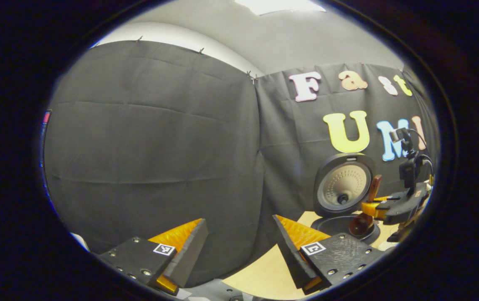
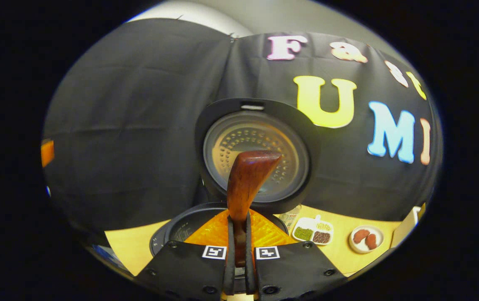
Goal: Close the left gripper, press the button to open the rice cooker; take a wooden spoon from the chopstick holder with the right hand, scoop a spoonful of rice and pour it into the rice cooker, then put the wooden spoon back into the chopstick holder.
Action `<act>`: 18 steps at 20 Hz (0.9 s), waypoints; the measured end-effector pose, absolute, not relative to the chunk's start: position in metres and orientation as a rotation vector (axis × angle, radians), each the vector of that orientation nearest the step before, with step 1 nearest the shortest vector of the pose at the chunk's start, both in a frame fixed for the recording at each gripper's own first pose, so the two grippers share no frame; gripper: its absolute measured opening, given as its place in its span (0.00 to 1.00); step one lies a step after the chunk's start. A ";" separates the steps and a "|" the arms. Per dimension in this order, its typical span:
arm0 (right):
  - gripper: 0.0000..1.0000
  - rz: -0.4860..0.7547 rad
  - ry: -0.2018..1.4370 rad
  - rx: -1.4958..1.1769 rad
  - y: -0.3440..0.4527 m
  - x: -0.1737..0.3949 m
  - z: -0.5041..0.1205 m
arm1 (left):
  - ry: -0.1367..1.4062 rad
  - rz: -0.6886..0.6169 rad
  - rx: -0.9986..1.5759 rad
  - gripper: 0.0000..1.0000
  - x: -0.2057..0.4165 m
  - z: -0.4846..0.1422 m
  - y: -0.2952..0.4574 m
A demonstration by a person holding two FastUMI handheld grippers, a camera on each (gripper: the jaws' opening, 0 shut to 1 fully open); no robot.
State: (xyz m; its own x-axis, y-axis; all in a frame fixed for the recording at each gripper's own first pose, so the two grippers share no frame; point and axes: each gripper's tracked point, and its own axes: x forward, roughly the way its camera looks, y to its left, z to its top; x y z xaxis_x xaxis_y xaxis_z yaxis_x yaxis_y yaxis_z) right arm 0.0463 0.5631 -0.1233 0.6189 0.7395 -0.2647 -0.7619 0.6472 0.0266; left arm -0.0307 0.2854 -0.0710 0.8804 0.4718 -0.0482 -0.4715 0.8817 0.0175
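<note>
the right gripper [image 2: 239, 246] pinches the wooden spoon [image 2: 245, 188] over the open rice cooker [image 2: 256, 154]; tilting early would spill rice. the left gripper [image 1: 239, 251] is spread, empty.

Pale wooden desk [image 2: 130, 246], open rice cooker [image 2: 180, 230] standing on it, just right of it a clear jar [image 2: 289, 216], white divided tray of grains [image 2: 312, 230], small white dish [image 2: 366, 239] with two reddish pieces

Dim booth, overhead glow, fisheye-warped edges
</note>
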 end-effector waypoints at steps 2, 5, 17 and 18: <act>0.12 0.856 0.305 0.024 0.555 0.052 -0.113 | 0.047 0.468 0.009 0.92 -0.023 -0.068 0.275; 0.12 0.826 0.360 0.169 0.536 0.060 -0.101 | 0.044 0.437 0.013 0.92 -0.016 -0.063 0.261; 0.11 0.607 0.366 0.394 0.413 0.109 -0.063 | -0.001 0.291 0.009 0.92 0.034 -0.041 0.190; 0.11 0.587 0.367 0.395 0.401 0.112 -0.064 | -0.007 0.276 0.009 0.92 0.039 -0.039 0.182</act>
